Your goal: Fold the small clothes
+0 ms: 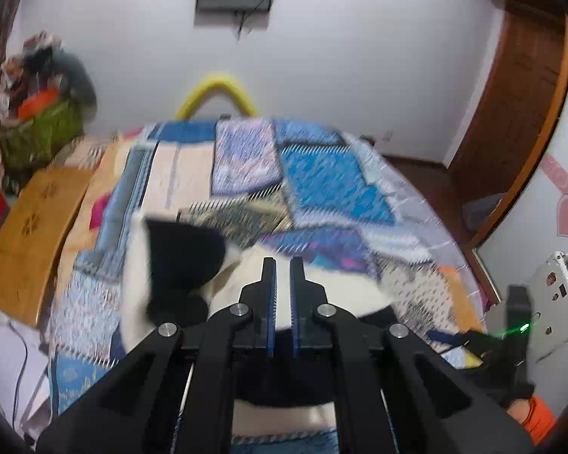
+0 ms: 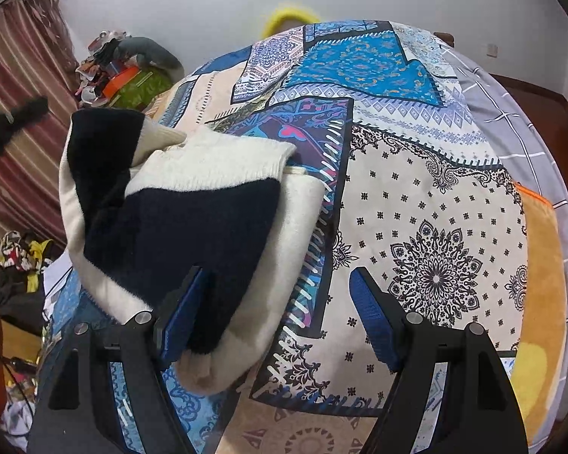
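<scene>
Cream-and-black knit garment (image 2: 178, 219) bunched on left part of bed (image 2: 435, 227) with patchwork cover. Left gripper (image 1: 283, 265) fingers (image 1: 269, 283) nearly closed, white fabric of garment visible in narrow gap between them; grip itself not clear through blur. Right gripper (image 2: 280, 280) fingers (image 2: 371, 314) spread wide, released, left finger beside garment edge, right finger over bare cover.

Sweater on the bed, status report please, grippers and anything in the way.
Left gripper shut on white fabric of the sweater. Right gripper open, empty, beside it. Sweater partly folded on the quilt. Nothing blocking.
</scene>
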A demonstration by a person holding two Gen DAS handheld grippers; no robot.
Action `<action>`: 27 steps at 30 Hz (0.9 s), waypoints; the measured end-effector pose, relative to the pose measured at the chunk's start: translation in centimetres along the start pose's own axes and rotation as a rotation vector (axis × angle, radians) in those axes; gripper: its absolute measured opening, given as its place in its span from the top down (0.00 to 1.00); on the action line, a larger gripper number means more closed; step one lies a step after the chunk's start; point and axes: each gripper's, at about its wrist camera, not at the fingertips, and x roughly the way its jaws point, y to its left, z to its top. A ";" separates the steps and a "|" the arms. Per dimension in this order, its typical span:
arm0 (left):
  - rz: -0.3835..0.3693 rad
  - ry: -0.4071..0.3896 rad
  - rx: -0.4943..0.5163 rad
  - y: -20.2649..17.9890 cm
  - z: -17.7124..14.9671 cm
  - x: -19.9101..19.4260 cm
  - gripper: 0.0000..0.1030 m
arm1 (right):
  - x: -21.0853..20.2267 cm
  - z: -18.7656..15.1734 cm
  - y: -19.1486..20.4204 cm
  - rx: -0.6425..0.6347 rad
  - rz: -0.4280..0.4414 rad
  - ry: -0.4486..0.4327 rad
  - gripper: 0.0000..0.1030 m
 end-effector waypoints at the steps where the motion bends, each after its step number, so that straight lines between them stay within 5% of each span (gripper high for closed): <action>1: 0.021 0.017 -0.010 0.9 -0.4 0.4 0.85 | 0.0 0.0 0.0 0.001 0.001 0.000 0.28; 7: 0.102 0.047 -0.076 6.4 -2.0 0.6 0.39 | 0.1 -0.1 -0.2 0.009 0.005 0.003 0.28; 9: 0.118 0.060 -0.079 7.5 -2.2 0.7 0.36 | 0.3 -0.2 -0.2 0.013 0.005 0.006 0.28; 20: 0.063 0.209 -0.114 9.6 -1.2 6.9 0.34 | 0.7 -0.5 -0.6 0.032 0.008 0.017 0.26; 25: 0.104 0.238 -0.118 9.6 -0.2 10.1 0.35 | 0.7 -0.5 -0.6 0.031 0.007 0.020 0.26; 26: 0.118 0.234 -0.114 9.6 -0.1 10.4 0.36 | 0.7 -0.5 -0.6 0.031 0.007 0.019 0.26; 27: 0.128 0.233 -0.105 9.5 0.0 10.8 0.47 | 0.7 -0.5 -0.6 0.032 0.008 0.020 0.26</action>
